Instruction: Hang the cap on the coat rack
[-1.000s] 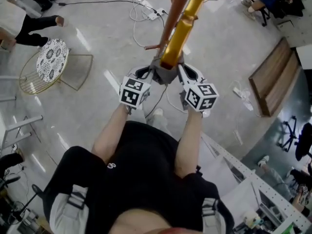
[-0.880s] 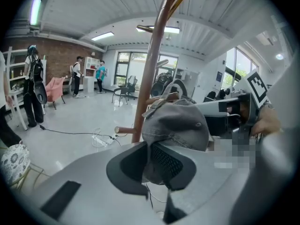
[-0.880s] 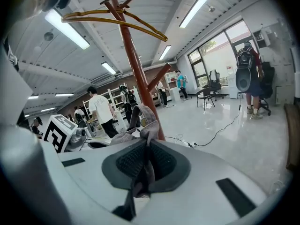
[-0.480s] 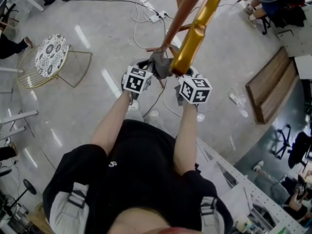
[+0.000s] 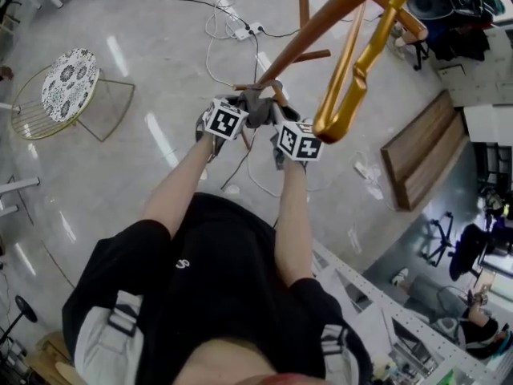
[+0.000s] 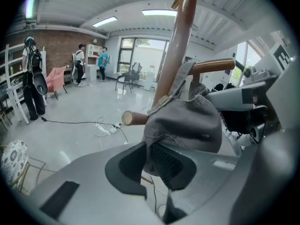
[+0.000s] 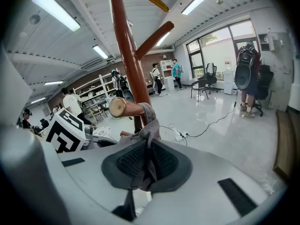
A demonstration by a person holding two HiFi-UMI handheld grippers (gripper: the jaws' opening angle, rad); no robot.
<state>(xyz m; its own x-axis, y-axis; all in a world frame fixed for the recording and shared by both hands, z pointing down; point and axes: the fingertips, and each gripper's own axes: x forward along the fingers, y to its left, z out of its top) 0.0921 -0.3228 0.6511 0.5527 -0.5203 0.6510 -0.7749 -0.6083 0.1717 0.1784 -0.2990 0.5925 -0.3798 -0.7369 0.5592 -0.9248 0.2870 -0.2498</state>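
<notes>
Left tool (image 6: 157, 162) and right tool (image 7: 148, 165) both clench the cap (image 6: 187, 123) against the peg (image 7: 123, 108); seat it fully before letting go.

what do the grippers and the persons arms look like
The left gripper and right gripper are light grey moulded shells with dark ribbed pads in the jaws. Each carries a cube of black-and-white square markers. The person wears a black short-sleeved top; the forearms are bare.

Coat rack pole (image 5: 321, 29) ahead, gold hook (image 5: 353, 87) to the right; left side open
</notes>
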